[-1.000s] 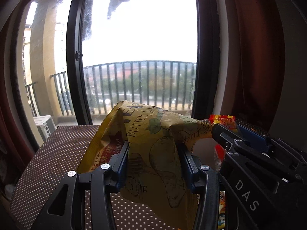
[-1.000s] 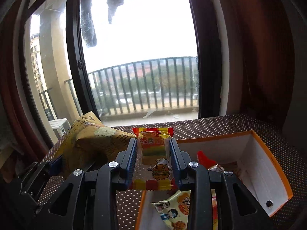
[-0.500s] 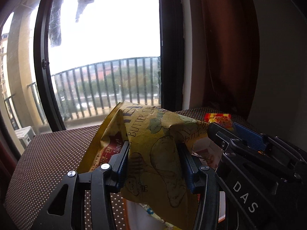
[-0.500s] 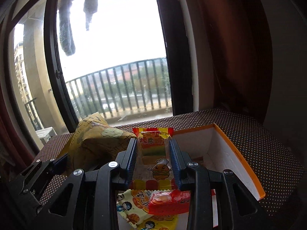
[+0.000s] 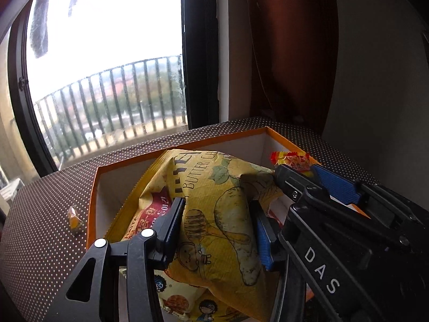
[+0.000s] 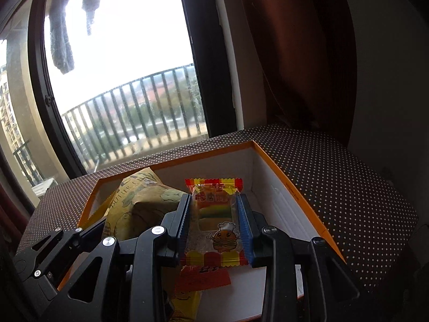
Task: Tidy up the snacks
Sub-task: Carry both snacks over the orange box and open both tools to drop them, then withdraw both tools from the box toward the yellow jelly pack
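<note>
Left tongs (image 5: 217,230) clamp the yellow chip bag (image 5: 214,201) over the orange box (image 5: 92,187), its long axis pointing away. Right tongs (image 6: 214,214) clamp the burger candy packet (image 6: 214,214) upright over the box's right half.

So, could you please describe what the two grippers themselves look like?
Both are matte black angular plastic frames with silver screws. The left gripper and right gripper have ribbed finger pads, blue on one side. White letters "DAS" mark the right gripper's body. No cables or sleeves show.
</note>
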Action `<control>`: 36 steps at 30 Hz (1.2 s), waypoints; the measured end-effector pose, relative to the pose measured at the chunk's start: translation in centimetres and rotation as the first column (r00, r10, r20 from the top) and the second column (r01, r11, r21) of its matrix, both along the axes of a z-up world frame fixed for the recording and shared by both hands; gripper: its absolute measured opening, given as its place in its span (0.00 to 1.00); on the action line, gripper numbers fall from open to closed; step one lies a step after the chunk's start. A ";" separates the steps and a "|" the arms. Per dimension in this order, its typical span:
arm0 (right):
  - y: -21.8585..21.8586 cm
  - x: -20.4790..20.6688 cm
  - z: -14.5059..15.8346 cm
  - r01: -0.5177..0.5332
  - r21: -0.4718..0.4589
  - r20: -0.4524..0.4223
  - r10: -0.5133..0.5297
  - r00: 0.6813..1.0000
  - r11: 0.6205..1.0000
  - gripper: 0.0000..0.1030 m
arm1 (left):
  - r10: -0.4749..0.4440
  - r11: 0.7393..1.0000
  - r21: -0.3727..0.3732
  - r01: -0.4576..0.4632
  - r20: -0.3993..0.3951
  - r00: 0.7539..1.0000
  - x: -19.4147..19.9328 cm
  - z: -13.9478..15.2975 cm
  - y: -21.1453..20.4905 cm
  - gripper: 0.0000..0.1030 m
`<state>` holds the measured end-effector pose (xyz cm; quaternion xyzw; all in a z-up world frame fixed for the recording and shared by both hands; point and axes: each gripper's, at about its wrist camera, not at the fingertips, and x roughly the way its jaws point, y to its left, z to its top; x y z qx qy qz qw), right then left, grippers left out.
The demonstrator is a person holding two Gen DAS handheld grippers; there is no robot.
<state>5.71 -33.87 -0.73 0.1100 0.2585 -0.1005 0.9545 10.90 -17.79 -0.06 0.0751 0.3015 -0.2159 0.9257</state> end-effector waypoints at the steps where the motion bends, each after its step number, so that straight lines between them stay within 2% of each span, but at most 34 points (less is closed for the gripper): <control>1: -0.3 0.2 -0.2 0.004 0.003 -0.005 -0.004 1.000 1.000 0.36 | 0.004 1.000 0.003 -0.004 -0.005 1.000 0.3 -0.2 -0.1 0.48; 4: -0.7 1.0 -0.8 0.015 0.013 -0.026 -0.015 1.000 1.000 0.36 | 0.000 1.000 0.005 0.000 -0.043 0.999 1.2 -0.6 -0.4 0.49; 7: -0.7 2.1 -0.9 0.011 0.045 -0.035 -0.009 0.999 0.999 0.36 | 0.004 1.000 0.027 -0.003 -0.048 0.999 2.0 -0.2 -0.6 0.49; 9: -0.9 2.2 -1.0 0.012 0.048 -0.037 -0.011 0.999 0.999 0.36 | 0.032 0.998 0.051 -0.029 -0.068 0.997 2.2 -0.5 -0.5 0.53; 10: -0.8 2.2 -0.9 0.013 0.048 -0.036 -0.011 0.999 0.999 0.36 | 0.035 0.998 0.054 -0.031 -0.073 0.997 2.2 -0.4 -0.5 0.57; 12: -0.7 2.1 -0.7 0.009 0.041 -0.029 -0.008 1.000 0.999 0.35 | 0.006 0.999 0.049 -0.002 -0.094 0.996 2.2 -0.1 -0.3 0.73; 13: -0.7 1.9 -0.7 0.005 0.041 -0.026 -0.004 1.000 0.999 0.35 | -0.004 0.999 0.050 0.009 -0.098 0.995 2.2 0.0 -0.2 0.77; 14: -0.8 1.6 -0.6 0.001 0.040 -0.024 0.000 1.000 0.999 0.35 | -0.003 0.999 0.054 0.008 -0.090 0.996 2.2 0.0 0.0 0.85; 15: -0.9 1.1 -0.4 -0.004 0.035 -0.023 0.005 1.000 0.999 0.35 | 0.005 0.998 0.064 0.000 -0.071 0.997 2.0 0.1 0.2 0.87; 21: 0.7 0.6 0.0 -0.048 0.016 -0.015 0.048 0.999 0.999 0.35 | 0.052 0.991 0.119 -0.060 0.065 0.997 0.2 0.6 1.4 0.94; 24: 1.3 0.8 0.3 -0.059 0.002 -0.007 0.059 0.998 0.998 0.35 | 0.057 0.992 0.114 -0.062 0.050 0.997 0.6 0.7 2.2 0.96; 28: 2.2 0.9 0.7 -0.035 -0.061 -0.009 0.034 0.999 0.998 0.35 | 0.049 0.992 0.112 -0.051 0.019 0.999 1.1 0.7 3.1 0.96; 32: 1.8 1.3 0.0 -0.016 -0.033 -0.041 0.015 0.999 0.999 0.36 | 0.038 0.993 0.112 -0.040 0.017 0.999 0.9 0.5 3.3 0.96; 35: 1.4 1.2 -0.5 -0.004 -0.014 -0.057 0.003 0.998 1.000 0.43 | 0.027 0.993 0.115 -0.029 0.015 1.000 0.5 0.4 3.3 0.96; 36: 1.4 1.1 -0.5 0.006 -0.016 -0.059 -0.007 0.998 1.000 0.54 | 0.023 0.993 0.114 -0.024 0.015 1.000 0.2 0.4 3.3 0.96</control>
